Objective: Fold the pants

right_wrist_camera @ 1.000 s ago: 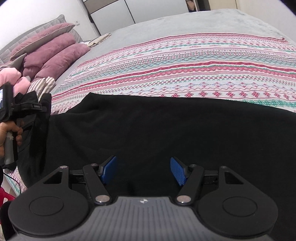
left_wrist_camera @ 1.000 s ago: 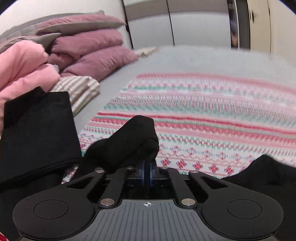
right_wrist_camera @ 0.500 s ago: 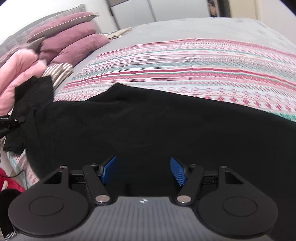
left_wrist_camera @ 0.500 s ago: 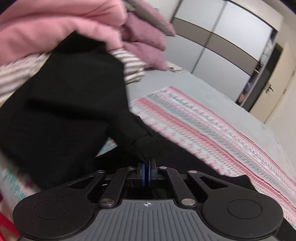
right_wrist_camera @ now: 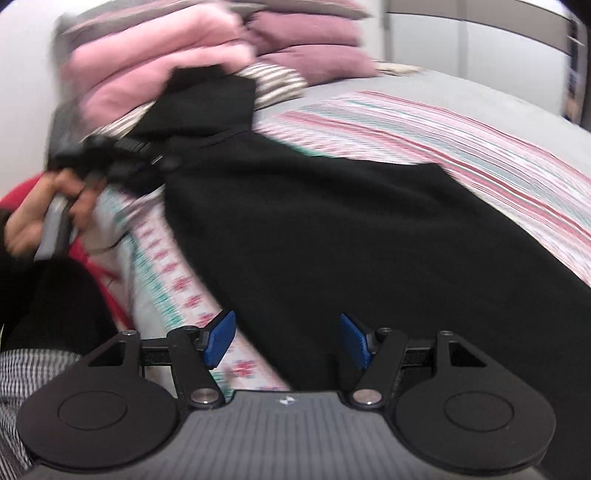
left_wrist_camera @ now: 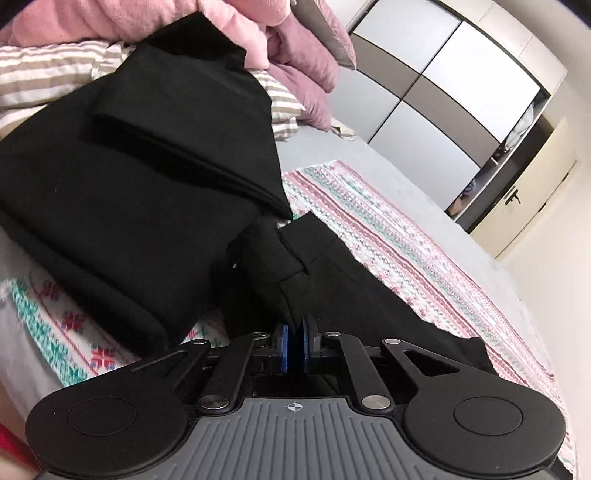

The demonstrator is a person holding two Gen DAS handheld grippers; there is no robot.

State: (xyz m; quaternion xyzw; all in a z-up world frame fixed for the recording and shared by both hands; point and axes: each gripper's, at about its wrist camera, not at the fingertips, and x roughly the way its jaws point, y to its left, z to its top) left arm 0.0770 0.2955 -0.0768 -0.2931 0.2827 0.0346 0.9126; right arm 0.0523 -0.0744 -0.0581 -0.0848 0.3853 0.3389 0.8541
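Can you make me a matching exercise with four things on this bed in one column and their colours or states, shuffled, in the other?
Things:
1. pants
2. left gripper
3. right gripper
4. pillows

Colour or state:
A. mauve, stacked at the head of the bed
B. black, spread over the patterned blanket
C. jaws wide apart, nothing pressed between them
D. pads nearly together, with black cloth between them, just easing open

Pairs: 1-B, 2-D, 3-C, 4-A

Matt black woven pants [left_wrist_camera: 332,266] on a knitted patterned blanket [left_wrist_camera: 406,236], fleecy pink throw [left_wrist_camera: 236,22] behind, glossy wardrobe doors [left_wrist_camera: 443,92].
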